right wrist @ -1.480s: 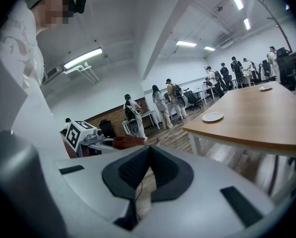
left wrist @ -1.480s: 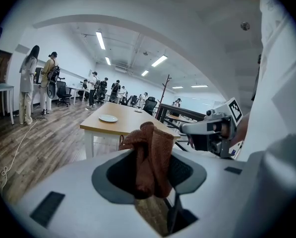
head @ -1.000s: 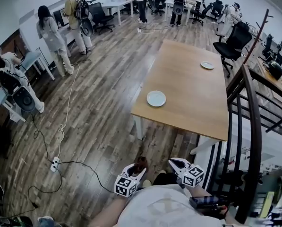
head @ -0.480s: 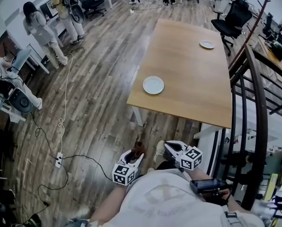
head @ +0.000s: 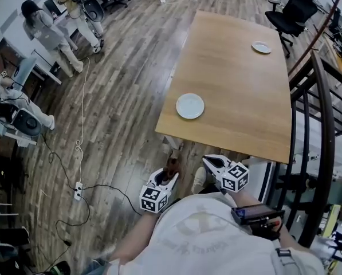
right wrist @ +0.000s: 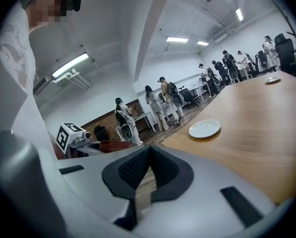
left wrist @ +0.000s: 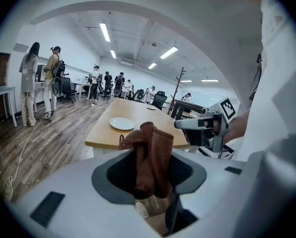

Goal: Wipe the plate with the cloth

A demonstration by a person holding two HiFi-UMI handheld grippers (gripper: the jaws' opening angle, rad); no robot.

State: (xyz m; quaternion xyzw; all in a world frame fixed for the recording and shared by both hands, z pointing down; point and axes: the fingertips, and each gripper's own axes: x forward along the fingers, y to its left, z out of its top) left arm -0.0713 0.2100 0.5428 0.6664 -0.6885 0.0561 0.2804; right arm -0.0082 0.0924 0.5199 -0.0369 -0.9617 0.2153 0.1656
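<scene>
A white plate lies near the near-left corner of a long wooden table; it also shows as the plate and the plate. My left gripper hangs over the floor short of the table, shut on a brown cloth that sticks up between its jaws. My right gripper is beside it near the table's front edge, jaws closed together with nothing in them. Both grippers sit close to my body, apart from the plate.
A second small plate rests at the table's far right. A dark curved railing runs along the right. Cables and a power strip lie on the wood floor at left. Several people stand at desks far left and back.
The view has shifted forward: the table and plate sit slightly nearer and lower in frame. Both grippers stay close to my body, still holding their states.
</scene>
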